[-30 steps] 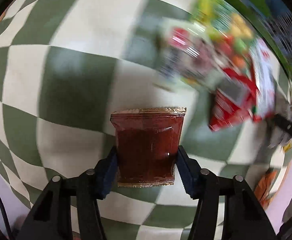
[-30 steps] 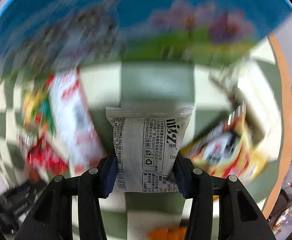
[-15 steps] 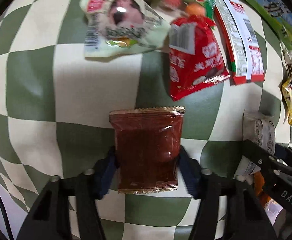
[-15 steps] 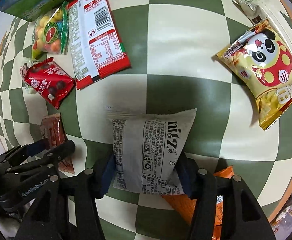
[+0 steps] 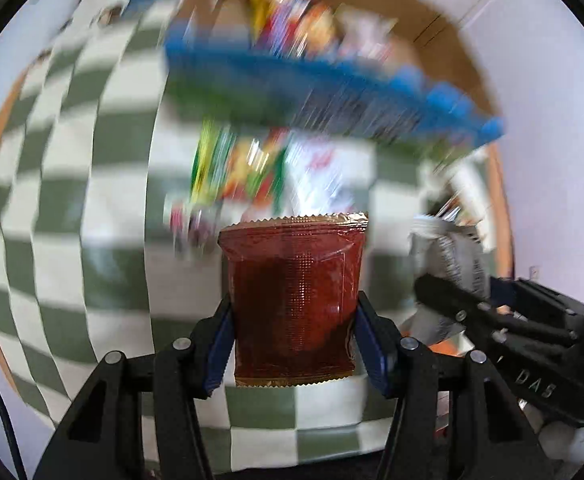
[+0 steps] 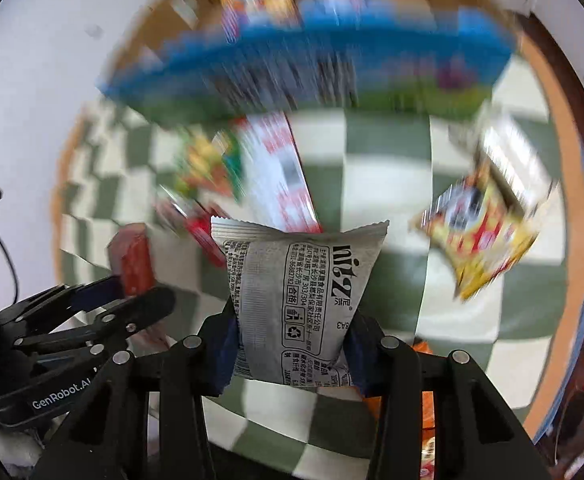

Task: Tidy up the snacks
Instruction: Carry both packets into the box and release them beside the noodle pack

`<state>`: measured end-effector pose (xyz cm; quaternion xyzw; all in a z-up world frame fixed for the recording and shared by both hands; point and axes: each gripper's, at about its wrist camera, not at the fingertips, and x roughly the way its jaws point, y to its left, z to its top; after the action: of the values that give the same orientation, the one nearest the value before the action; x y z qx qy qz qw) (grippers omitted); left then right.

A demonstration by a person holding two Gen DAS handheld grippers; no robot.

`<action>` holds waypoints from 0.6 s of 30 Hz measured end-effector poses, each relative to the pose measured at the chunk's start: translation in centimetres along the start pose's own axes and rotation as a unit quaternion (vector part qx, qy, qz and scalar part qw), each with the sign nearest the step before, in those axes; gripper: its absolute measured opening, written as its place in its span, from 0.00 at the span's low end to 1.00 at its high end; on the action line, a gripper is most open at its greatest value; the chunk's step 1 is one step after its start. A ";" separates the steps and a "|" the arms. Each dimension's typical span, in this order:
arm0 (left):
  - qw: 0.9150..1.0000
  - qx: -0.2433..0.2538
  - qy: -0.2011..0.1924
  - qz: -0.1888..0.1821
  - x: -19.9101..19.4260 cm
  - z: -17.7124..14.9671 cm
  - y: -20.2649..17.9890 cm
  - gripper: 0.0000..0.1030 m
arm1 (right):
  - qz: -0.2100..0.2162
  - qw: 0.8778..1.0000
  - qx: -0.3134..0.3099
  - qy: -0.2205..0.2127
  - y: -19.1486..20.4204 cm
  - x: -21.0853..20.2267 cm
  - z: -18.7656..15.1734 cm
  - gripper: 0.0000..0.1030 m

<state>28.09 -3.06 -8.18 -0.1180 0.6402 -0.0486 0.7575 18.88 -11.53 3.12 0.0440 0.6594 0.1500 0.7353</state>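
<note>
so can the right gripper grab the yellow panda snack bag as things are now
Probably not: the right gripper is already shut on the grey packet. The yellow panda bag itself lies uncovered on the checked cloth.

Both wrist views low, facing blue box [image 5: 332,92]

Bright; bg motion-blurred, fisheye edges warped, held packets sharp.

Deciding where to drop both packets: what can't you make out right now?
- Box contents: motion-blurred, both views.
- Snacks on the checkered cloth: smeared, labels unreadable.
- Red packet front: no print visible, left view.
- Grey packet lower edge: hidden behind right gripper.
</note>
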 end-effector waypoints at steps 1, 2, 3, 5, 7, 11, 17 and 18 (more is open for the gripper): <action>1.000 0.007 -0.013 -0.008 -1.4 1.2 -0.8 0.52 | 0.005 1.000 0.000 -0.012 0.3 -1.5 1.1 0.46; 1.000 0.010 -0.026 -0.012 -2.6 2.6 -1.4 0.52 | 0.011 1.000 0.001 -0.029 0.3 -3.2 2.6 0.46; 0.999 0.017 -0.038 -0.016 -3.7 4.1 -2.0 0.52 | 0.015 0.999 0.002 -0.040 0.7 -4.6 3.8 0.46; 0.998 0.029 -0.054 -0.012 -5.0 6.1 -3.0 0.52 | 0.014 0.998 0.004 -0.063 0.9 -6.0 6.3 0.46; 0.997 0.045 -0.061 0.003 -4.9 9.2 -4.0 0.52 | 0.003 0.996 0.003 -0.084 0.5 -6.8 9.4 0.46; 0.998 0.042 -0.034 0.022 -2.7 14.7 -3.6 0.52 | -0.003 0.996 0.009 -0.089 -0.2 -5.8 14.5 0.46; 0.998 0.028 0.047 0.034 3.6 19.3 -1.2 0.52 | -0.008 0.998 0.013 -0.057 -1.3 -1.2 18.5 0.46; 0.997 0.026 0.057 0.035 4.4 19.4 -1.0 0.52 | -0.009 0.999 0.013 -0.051 -1.5 -0.2 18.4 0.46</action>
<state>47.95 -2.79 -9.15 -0.0731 0.6849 -0.0458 0.7235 37.22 -10.57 5.20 0.0555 0.6231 0.1322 0.7689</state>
